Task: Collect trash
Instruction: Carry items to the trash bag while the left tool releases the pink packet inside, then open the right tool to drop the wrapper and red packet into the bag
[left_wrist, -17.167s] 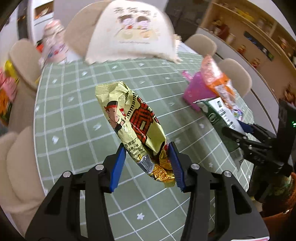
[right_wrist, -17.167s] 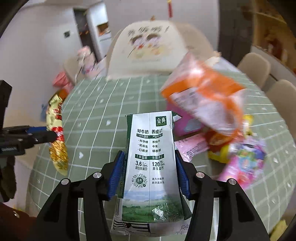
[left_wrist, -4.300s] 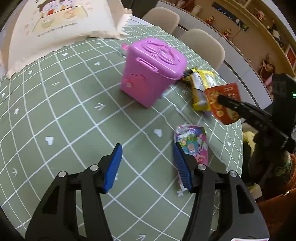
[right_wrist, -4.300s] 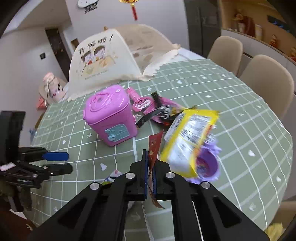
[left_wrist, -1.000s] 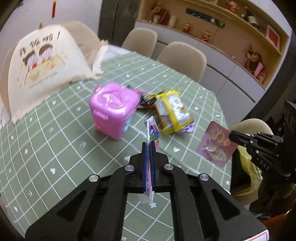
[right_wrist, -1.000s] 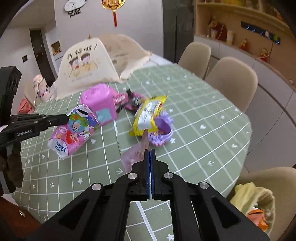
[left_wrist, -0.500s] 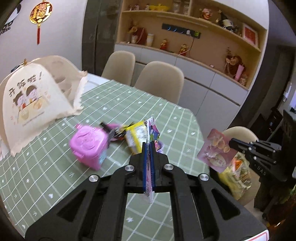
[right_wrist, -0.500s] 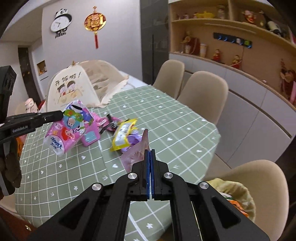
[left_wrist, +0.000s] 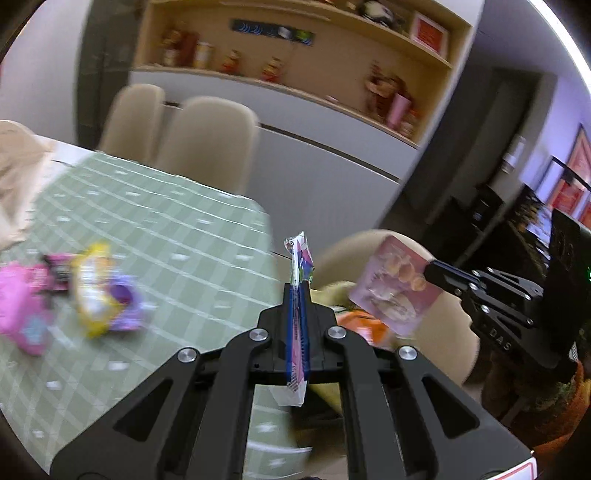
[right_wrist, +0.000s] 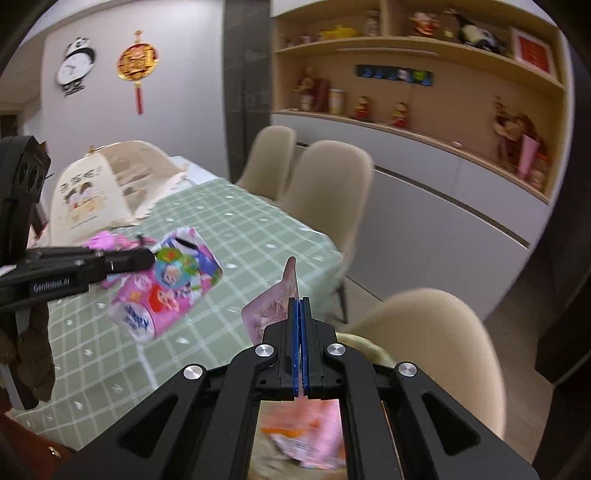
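I hold a cartoon wrapper (left_wrist: 301, 258) in my closed left tool (left_wrist: 296, 295) and a pink packet (right_wrist: 275, 302) in my closed right tool (right_wrist: 300, 306), with the trash bag (right_wrist: 354, 341) just below and ahead of both, nearer the right.

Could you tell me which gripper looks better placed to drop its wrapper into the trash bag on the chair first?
Right, probably. The right gripper, shut on the pale pink packet, has the trash bag directly beneath it. The left gripper, shut on the cartoon wrapper, is over the table edge.
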